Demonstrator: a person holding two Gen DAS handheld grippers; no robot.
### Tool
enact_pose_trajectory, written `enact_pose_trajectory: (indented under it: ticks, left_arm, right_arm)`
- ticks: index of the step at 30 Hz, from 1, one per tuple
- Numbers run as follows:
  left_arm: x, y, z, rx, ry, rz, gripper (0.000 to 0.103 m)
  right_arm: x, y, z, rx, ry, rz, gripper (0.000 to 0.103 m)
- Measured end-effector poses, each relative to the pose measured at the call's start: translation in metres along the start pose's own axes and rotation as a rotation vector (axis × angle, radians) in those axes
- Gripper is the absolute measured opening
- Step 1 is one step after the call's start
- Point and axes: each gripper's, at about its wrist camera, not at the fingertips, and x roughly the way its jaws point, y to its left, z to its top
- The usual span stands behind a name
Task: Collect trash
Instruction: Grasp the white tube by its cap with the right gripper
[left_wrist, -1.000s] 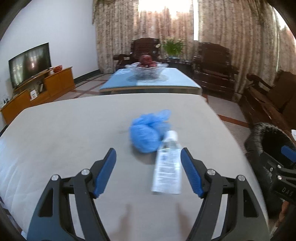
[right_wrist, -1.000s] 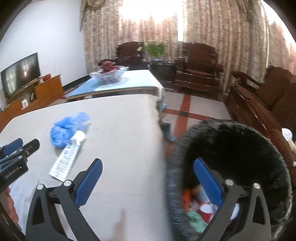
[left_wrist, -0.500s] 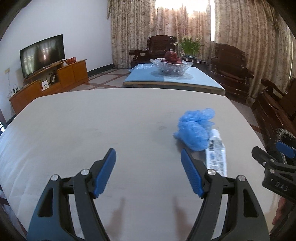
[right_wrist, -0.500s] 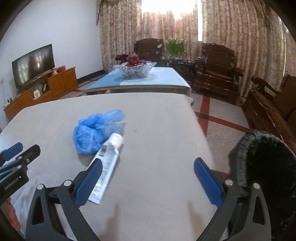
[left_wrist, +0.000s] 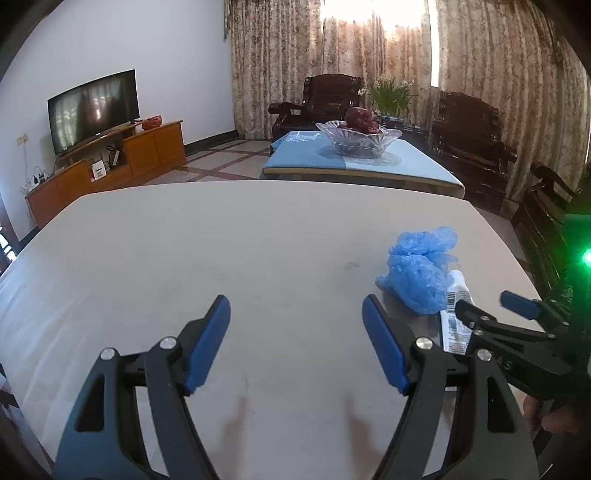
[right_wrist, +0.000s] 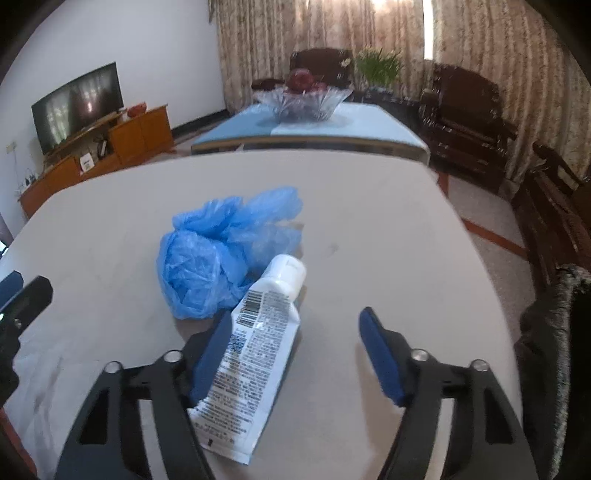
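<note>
My right tongs (right_wrist: 295, 347) hang spread over the white tube (right_wrist: 255, 350), low centre of the right view on the tabletop (right_wrist: 388, 229), touching the blue bag (right_wrist: 218, 254). It looks light, soft, perhaps slick — I'd pinch mid-body. My left tongs (left_wrist: 295, 339) — spread, holding nothing.

White squeeze tube (right_wrist: 255, 343) lies flat on pale tabletop (right_wrist: 369, 221), capped end pointing away, flat crimped end nearest camera, printed side up showing barcode and dense small text. Crumpled blue plastic bag (right_wrist: 221, 251), translucent and bunched into loose ball with ruffled edge toward far side, sits just left of tube's cap end, touching it. From left wrist view, blue plastic bag (left_wrist: 417, 269) and tube (left_wrist: 456, 314) lie near table's right edge, tube partly hidden. Dark fuzzy-rimmed trash bin (right_wrist: 554, 332) stands beyond table's right edge.
</note>
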Motion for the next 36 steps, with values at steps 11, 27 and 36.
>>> enact_pose_trajectory:
  ticks: [11,27,36]
  left_arm:
    - [0.006,0.004,0.001,-0.012,0.001,0.010,0.072]
    - [0.003,-0.001,-0.004,-0.017,0.014,0.014,0.072]
    - [0.004,-0.018,-0.006,-0.006,0.026,-0.005,0.072]
  right_arm:
    - [0.005,0.014,-0.005,-0.013,0.043,0.056,0.037]
    - [-0.038,-0.005,-0.009,-0.040,-0.015,0.084,0.003]
    - [-0.033,-0.020,-0.018,-0.033,0.014,0.016,0.008]
